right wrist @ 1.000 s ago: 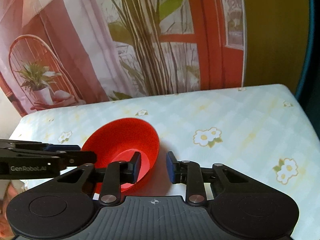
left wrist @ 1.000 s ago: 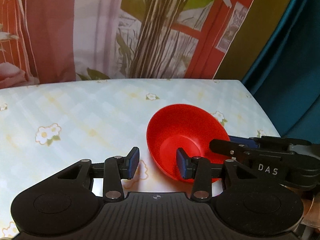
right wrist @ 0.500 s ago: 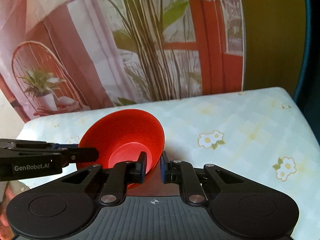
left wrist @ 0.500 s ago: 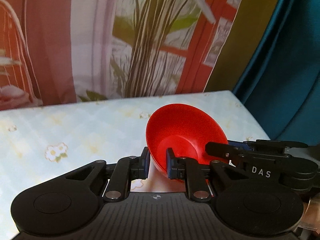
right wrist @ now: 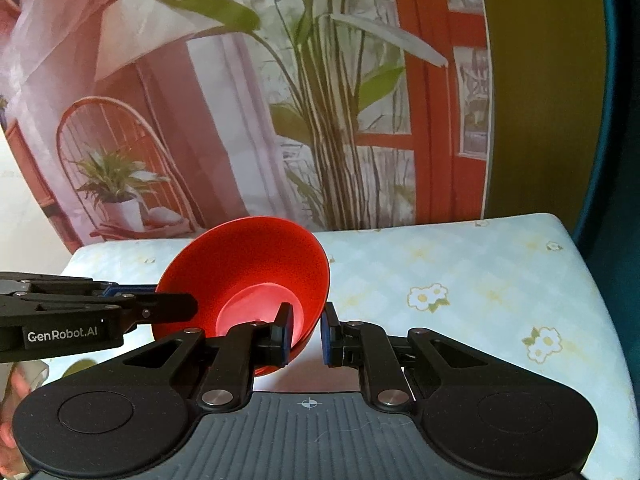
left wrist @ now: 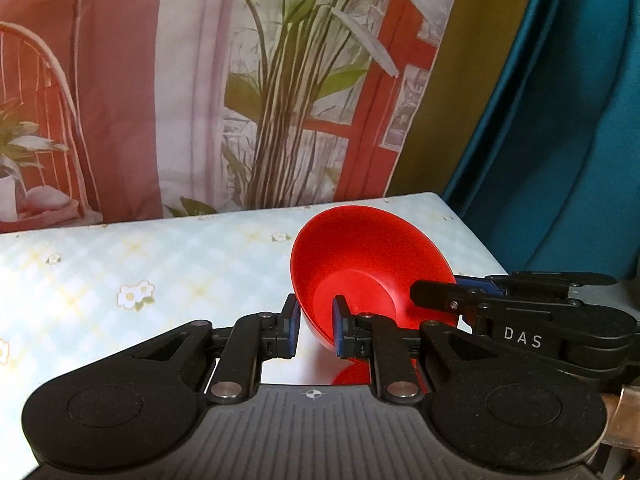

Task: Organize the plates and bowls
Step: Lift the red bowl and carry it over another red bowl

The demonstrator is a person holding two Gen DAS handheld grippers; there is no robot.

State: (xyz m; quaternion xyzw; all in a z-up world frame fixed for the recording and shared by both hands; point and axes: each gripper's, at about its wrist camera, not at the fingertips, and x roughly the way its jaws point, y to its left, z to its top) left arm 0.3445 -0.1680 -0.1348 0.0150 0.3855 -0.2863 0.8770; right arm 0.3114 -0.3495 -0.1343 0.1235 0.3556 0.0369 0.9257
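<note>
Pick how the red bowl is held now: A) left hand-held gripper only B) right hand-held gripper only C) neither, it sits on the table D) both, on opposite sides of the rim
D: the left hand-held gripper and the right hand-held gripper each pinch the bowl wall on opposite sides.

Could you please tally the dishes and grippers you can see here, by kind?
Red bowl: 1
Plates: 0
Grippers: 2, left gripper and right gripper, both clamped on the bowl's rim
Total: 3
</note>
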